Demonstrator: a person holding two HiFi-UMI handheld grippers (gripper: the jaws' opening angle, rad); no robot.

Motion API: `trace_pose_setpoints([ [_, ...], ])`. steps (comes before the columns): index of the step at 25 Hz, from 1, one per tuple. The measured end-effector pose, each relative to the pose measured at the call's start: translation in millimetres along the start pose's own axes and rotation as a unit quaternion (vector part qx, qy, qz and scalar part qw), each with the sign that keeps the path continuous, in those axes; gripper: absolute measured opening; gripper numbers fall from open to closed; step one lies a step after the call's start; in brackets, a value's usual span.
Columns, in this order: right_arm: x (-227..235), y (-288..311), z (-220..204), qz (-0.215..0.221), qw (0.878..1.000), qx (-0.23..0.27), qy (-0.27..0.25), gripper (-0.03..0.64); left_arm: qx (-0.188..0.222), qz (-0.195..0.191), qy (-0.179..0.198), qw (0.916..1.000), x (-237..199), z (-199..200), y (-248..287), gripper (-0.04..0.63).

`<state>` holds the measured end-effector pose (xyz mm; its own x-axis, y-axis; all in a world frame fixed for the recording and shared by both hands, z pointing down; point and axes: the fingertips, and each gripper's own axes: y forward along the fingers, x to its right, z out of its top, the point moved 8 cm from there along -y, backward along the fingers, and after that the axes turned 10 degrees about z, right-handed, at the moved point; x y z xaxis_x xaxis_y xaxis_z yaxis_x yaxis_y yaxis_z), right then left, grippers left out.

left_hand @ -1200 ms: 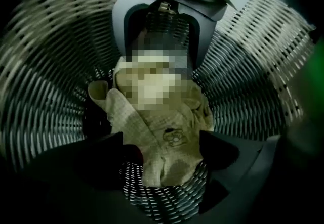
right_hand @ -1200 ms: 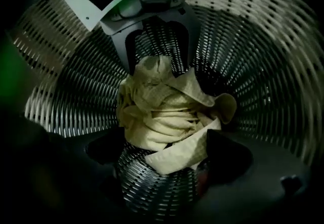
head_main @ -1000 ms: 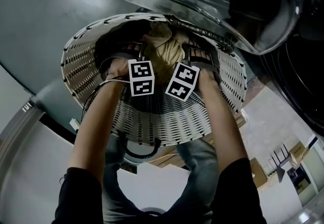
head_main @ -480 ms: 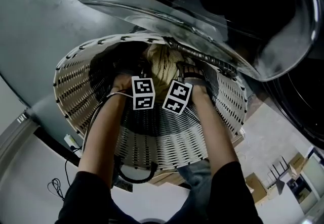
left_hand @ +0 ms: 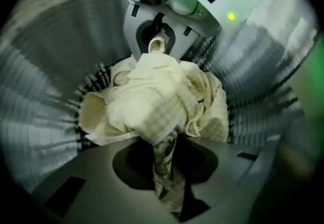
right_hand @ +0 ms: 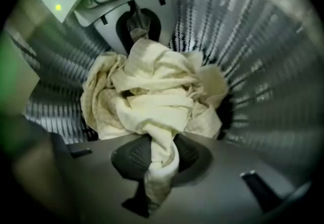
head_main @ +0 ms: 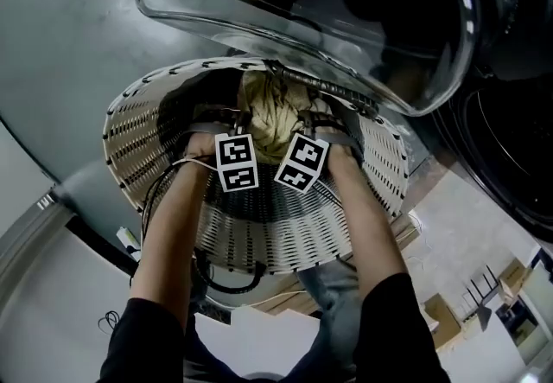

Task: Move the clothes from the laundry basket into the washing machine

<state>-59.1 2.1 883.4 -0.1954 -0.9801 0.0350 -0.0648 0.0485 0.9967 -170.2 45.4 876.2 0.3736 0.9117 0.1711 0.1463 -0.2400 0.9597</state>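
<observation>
the left gripper (left_hand: 169, 182) and right gripper (right_hand: 154, 180), jaws just closed in, each pinch a fold of the cream cloth (left_hand: 157, 101). it lies bunched at the bottom of the laundry basket (head_main: 285, 230), so the lift into the washing machine (head_main: 510, 148) beyond seems wholly undone.

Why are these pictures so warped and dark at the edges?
Head view: wide lens bends the laundry basket into a bowl, with glare on the glass door. Left gripper view: basket slats smear at the rim, cloth is sharp. Right gripper view: a green lamp tints the dark corner.
</observation>
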Motion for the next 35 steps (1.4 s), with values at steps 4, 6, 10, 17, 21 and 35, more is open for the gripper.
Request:
trace_pose_setpoints([
  [4,1.9,-51.2,5.9,-0.001,1.0,0.022,0.015,0.067,0.011,-0.001,-0.024,0.9996,-10.4,8.0,-51.2,0.095],
  [6,-0.7,-80.1,7.0,0.0,0.999,0.035,0.021,0.064,0.019,0.004,-0.032,0.9993,-15.8,12.5,-82.0,0.094],
  [10,-8.9,-139.7,9.0,-0.001,0.997,0.065,0.048,0.063,0.028,0.002,-0.044,0.9987,-23.3,20.9,-140.9,0.094],
  [17,-26.6,-239.6,3.1,0.003,0.984,0.12,0.132,0.063,0.068,0.011,-0.129,0.9893,-23.3,40.7,-237.3,0.094],
  [21,-41.0,-289.6,-5.0,-0.007,0.974,0.149,0.171,0.063,0.091,0.017,-0.149,0.9845,-19.7,50.5,-288.1,0.094],
  [35,-72.1,-430.2,14.1,-0.053,0.906,0.25,0.337,0.064,0.164,0.049,-0.198,0.9651,-34.8,59.4,-431.2,0.095],
])
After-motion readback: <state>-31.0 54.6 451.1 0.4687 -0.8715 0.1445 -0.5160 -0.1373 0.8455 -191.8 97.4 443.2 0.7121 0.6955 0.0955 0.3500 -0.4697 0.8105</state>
